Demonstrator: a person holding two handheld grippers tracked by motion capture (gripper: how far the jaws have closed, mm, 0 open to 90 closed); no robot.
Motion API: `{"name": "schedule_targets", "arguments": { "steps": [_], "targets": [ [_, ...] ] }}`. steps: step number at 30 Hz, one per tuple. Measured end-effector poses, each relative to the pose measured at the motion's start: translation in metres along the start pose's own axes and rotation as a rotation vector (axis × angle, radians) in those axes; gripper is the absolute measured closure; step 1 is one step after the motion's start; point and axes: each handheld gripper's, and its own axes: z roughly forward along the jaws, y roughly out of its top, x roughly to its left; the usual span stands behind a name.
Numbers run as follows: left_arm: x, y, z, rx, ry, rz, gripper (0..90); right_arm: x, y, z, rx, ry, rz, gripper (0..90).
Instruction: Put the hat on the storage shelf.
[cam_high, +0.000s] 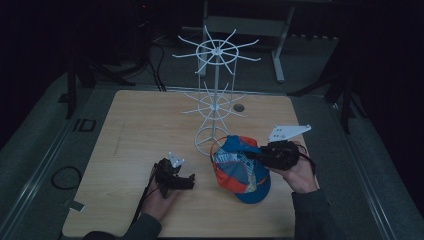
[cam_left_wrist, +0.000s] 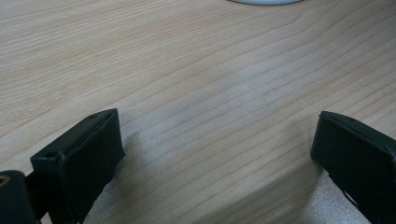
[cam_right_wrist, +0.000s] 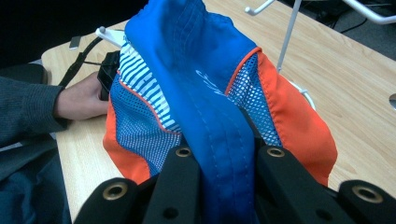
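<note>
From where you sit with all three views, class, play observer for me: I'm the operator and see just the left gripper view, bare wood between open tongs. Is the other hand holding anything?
Observer: Yes. The right tongs are shut on a blue and orange cap, pinching its blue panel.
Operator: Is the cap lying flat?
Observer: Not fully; in the high view it tilts, brim low near the table.
Operator: What's the white arc at my top edge?
Observer: Probably the ring base of a white wire rack, standing just behind the cap.

Black jaws, brass-ringed screws, seemingly dark-grey sleeve (cam_right_wrist: 25, 109) — knitted
</note>
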Motion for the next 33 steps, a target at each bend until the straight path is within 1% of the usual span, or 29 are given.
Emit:
{"name": "schedule_targets", "arguments": {
  "steps": [17, 33],
  "targets": [
    [0.000, 0.000, 0.000, 0.000, 0.000, 0.000, 2.6, -0.003, 0.006, -0.019, -0.045, -0.011, 0.001, 83.5],
    [0.000, 0.000, 0.000, 0.000, 0.000, 0.000, 2.6, -0.004, 0.016, -0.034, -0.082, -0.024, -0.009, 83.5]
  ]
}}
